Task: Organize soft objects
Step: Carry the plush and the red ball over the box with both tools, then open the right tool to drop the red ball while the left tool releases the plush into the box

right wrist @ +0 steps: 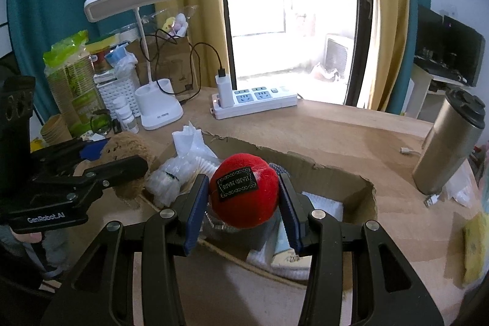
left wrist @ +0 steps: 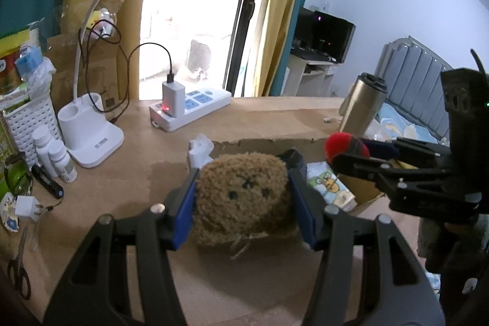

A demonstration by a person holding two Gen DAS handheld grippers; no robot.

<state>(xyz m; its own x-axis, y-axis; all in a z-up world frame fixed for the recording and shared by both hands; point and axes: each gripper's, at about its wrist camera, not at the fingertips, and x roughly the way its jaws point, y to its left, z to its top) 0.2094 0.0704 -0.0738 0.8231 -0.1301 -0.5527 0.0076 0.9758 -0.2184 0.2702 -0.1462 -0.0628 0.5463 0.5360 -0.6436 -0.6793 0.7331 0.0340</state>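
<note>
Holding one soft thing in each gripper, we are over the desk (right wrist: 321, 130) beside the torn cardboard box (right wrist: 305, 165). Our left gripper (left wrist: 243, 203) is clamped on the brown plush (left wrist: 241, 197): the blue pads press its two sides, its stitched face turned toward the camera, a string loop dangling below. It hangs above bare desk, just left of the box. Our right gripper (right wrist: 244, 191) is closed on the red ball (right wrist: 244, 190), the pads squeezing it at mid-height so the black label shows on top. The ball hangs over the open box, above the packets and white cloth already lying there.

We judge the grips sit at the widest part of each toy because soft stuffing slips out of a shallow pinch. The box looks to us like the collecting place, which would explain why both hands crowd its left end. The lamp (right wrist: 152, 109), power strip (right wrist: 253, 100) and steel flask (right wrist: 449, 142) stand well apart, so nothing hard blocks a drop. The plush would first need to cross the box wall.
</note>
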